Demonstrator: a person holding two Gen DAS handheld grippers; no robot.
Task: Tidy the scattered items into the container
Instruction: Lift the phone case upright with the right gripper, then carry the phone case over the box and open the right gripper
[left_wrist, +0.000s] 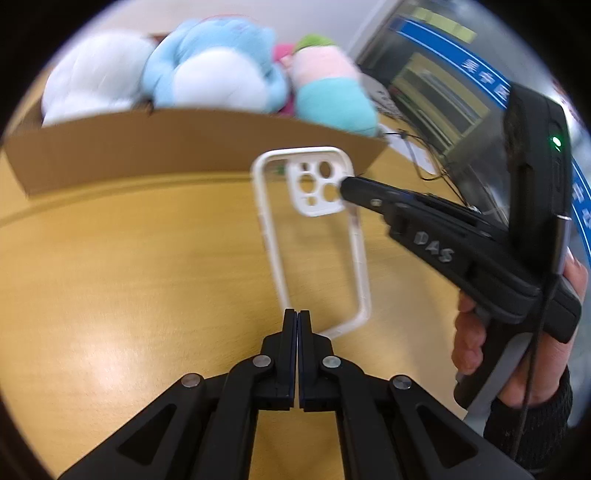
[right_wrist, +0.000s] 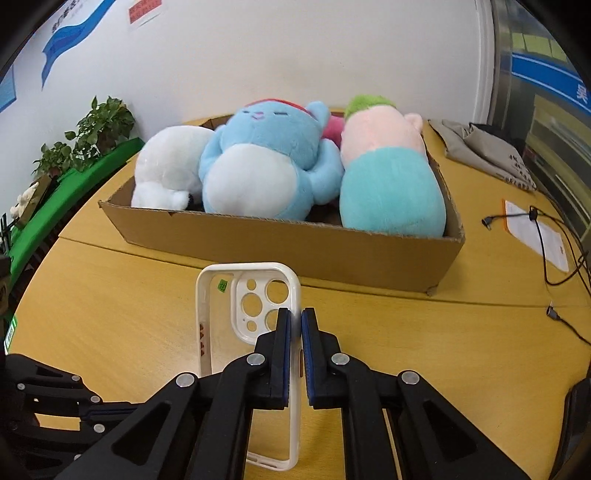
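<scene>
Gripping step in hand: right gripper (right_wrist: 294, 325) clenched on the right rim of the white phone case (right_wrist: 247, 314), low and centre in the right wrist view, on or just above the yellow table (right_wrist: 110, 314), just in front of the cardboard box (right_wrist: 288, 243). Left gripper (left_wrist: 297, 321) clenched on nothing, beside the case's near end. Box in mid-frame packed with plush toys (right_wrist: 266, 166). Next, probably: lift, carry over the front wall, release into a gap.
</scene>
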